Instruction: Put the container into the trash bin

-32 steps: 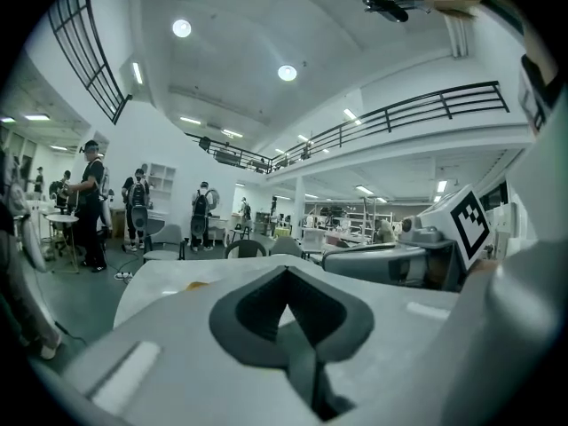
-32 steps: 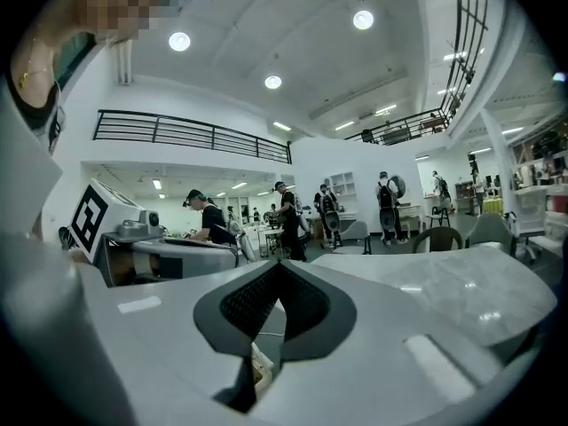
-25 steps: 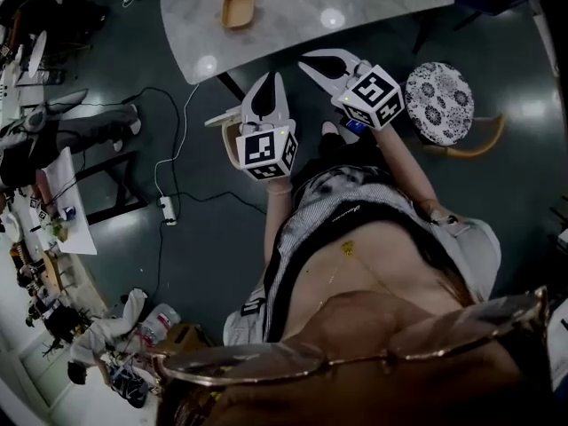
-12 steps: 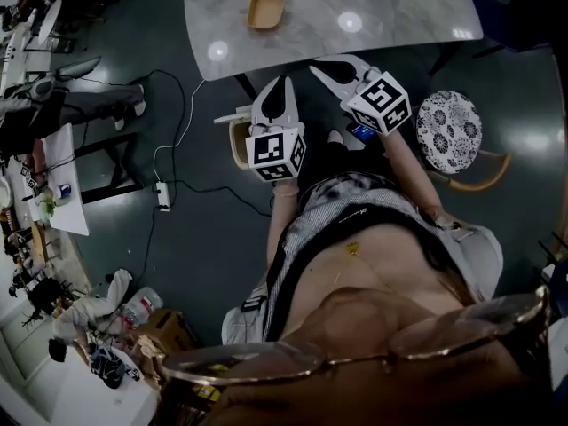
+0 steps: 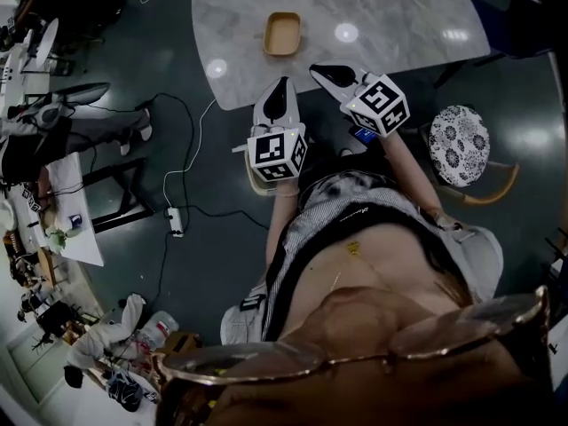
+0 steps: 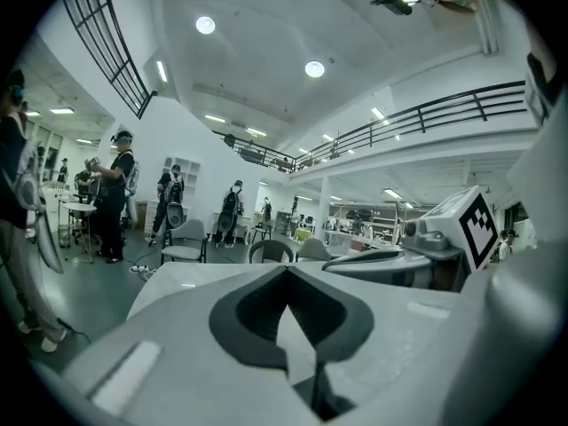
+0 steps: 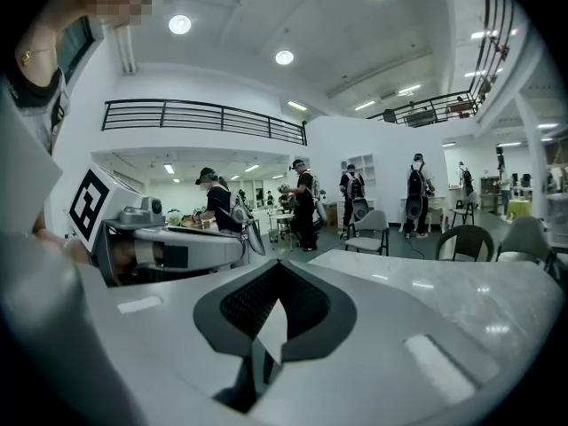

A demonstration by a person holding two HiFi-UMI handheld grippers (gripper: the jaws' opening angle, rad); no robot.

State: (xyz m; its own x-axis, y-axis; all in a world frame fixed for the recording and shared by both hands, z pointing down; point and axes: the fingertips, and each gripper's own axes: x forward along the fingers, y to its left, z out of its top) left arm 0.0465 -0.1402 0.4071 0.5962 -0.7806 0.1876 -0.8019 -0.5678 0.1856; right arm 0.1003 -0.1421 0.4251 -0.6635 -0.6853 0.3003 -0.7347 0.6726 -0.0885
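Container (image 5: pixel 283 34) waits on the bench (image 5: pixel 399 16). Left gripper (image 5: pixel 282 85) and right gripper (image 5: pixel 321 69) hover near, fingers (image 5: pixel 268 109) squeezed together, holding nothing. Next, I think, one must open and grab it.

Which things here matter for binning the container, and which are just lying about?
Job in hand:
- container, on the table
- left gripper and right gripper, both shut and empty
- bin: not in view

Lying about:
- stool
- power strip on the floor
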